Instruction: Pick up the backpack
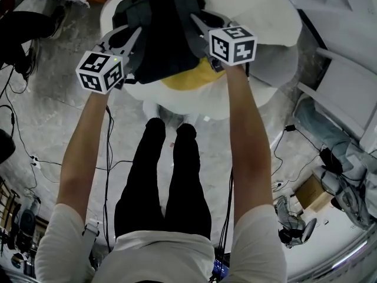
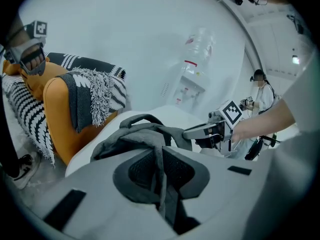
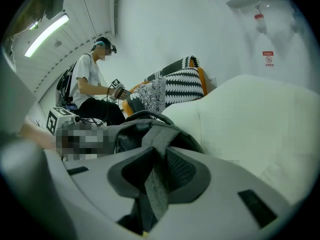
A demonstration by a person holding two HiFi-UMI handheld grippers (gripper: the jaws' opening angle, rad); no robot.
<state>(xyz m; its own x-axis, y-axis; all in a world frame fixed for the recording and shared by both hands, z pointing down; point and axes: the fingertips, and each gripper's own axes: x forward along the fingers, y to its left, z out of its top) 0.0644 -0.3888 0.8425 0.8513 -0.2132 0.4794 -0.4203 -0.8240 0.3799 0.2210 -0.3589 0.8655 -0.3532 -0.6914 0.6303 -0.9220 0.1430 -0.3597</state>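
My left gripper (image 1: 135, 36) clenches the backpack (image 1: 165, 40) strap (image 2: 160, 186) at 9 o'clock; my right gripper (image 1: 197, 20) grasps a second strap (image 3: 156, 190) at 2 o'clock.

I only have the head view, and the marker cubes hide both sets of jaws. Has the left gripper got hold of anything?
Observer: Yes. Its own view shows the left gripper shut on a grey backpack strap, which runs straight down between the jaws.
Operator: And the right one?
Observer: The right gripper is pinching the second strap the same way.
Operator: Anything beyond the backpack that I'm missing?
Observer: What looks like a water dispenser stands against the wall behind the backpack.
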